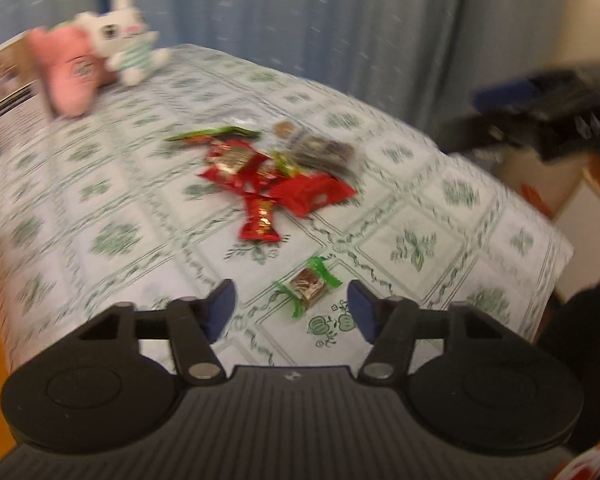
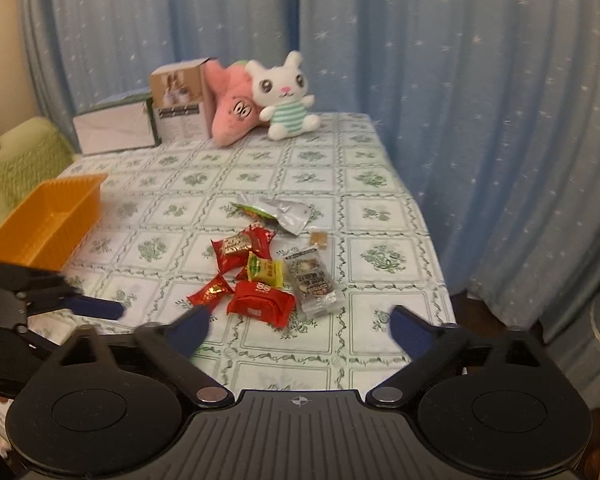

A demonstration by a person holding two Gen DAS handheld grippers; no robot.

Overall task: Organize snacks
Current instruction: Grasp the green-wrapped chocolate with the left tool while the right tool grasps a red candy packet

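Barely started, it seems: the basket looks empty, snacks heaped mid-table. Left gripper gapes wide over a stray candy, gripping nothing; right gripper hangs wide open, empty too.

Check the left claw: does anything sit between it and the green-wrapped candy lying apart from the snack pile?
Nothing visible does. The left claw is open, and the green-wrapped candy lies on bare tablecloth just ahead of its fingers, apart from the snack pile farther back.
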